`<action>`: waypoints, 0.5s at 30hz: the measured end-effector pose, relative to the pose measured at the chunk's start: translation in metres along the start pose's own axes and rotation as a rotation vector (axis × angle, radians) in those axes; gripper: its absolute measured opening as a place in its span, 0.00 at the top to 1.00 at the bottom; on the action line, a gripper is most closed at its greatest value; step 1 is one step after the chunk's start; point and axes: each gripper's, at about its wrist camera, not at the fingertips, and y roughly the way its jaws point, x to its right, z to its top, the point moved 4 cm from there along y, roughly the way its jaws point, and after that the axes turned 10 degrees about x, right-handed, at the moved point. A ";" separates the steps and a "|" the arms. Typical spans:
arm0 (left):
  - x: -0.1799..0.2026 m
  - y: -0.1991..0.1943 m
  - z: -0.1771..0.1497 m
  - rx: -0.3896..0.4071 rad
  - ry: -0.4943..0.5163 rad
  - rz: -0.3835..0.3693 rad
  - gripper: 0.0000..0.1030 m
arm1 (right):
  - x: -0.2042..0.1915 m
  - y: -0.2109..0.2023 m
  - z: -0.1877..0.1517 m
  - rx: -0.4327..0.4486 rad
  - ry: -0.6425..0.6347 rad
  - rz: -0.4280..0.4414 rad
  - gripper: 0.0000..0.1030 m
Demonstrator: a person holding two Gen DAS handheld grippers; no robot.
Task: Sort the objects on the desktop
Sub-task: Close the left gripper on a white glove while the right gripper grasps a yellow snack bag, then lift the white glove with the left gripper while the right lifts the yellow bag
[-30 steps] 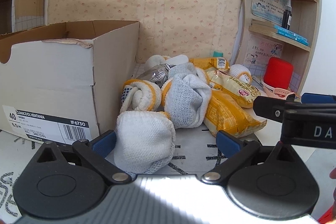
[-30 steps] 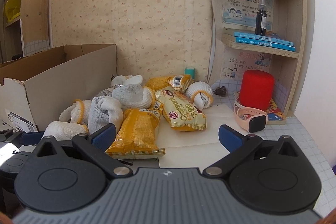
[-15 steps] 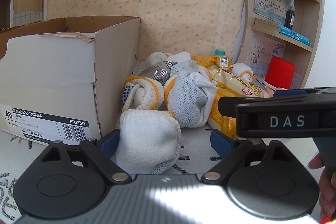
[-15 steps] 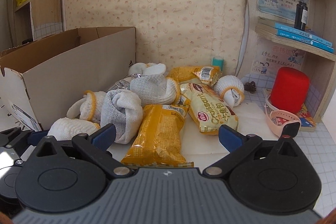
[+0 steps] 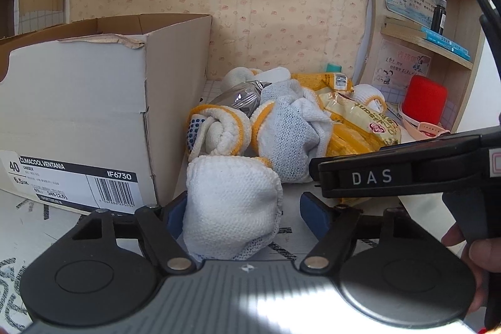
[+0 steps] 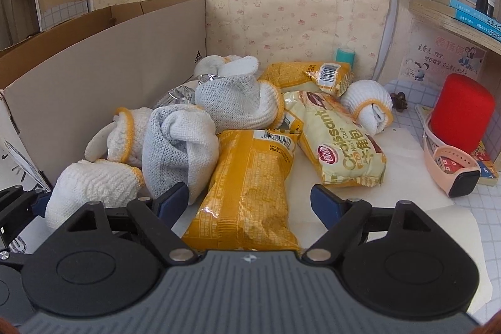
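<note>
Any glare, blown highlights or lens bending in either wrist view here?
Left wrist: bright glare on the hand-held gripper's grey body; shelf and box edges bow from fisheye. Right wrist: even light, mild sheen on the yellow bag, no blown areas; dark corners from the lens circle.

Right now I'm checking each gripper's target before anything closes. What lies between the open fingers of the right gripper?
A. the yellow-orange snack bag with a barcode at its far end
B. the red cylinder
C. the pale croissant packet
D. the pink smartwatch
A: in the right wrist view the yellow-orange snack bag lies lengthwise between the spread fingers of the right gripper, while the croissant packet, red cylinder and pink smartwatch sit farther off.
</note>
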 end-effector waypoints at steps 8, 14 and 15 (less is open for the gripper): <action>-0.005 -0.001 0.000 0.011 -0.009 0.016 0.42 | 0.002 0.000 -0.002 -0.017 0.024 0.030 0.47; -0.005 -0.001 0.001 0.014 -0.013 0.004 0.46 | 0.007 -0.011 -0.005 -0.001 0.047 0.028 0.50; -0.004 -0.001 0.001 0.014 -0.012 0.000 0.47 | 0.008 -0.013 -0.005 0.002 0.049 0.030 0.50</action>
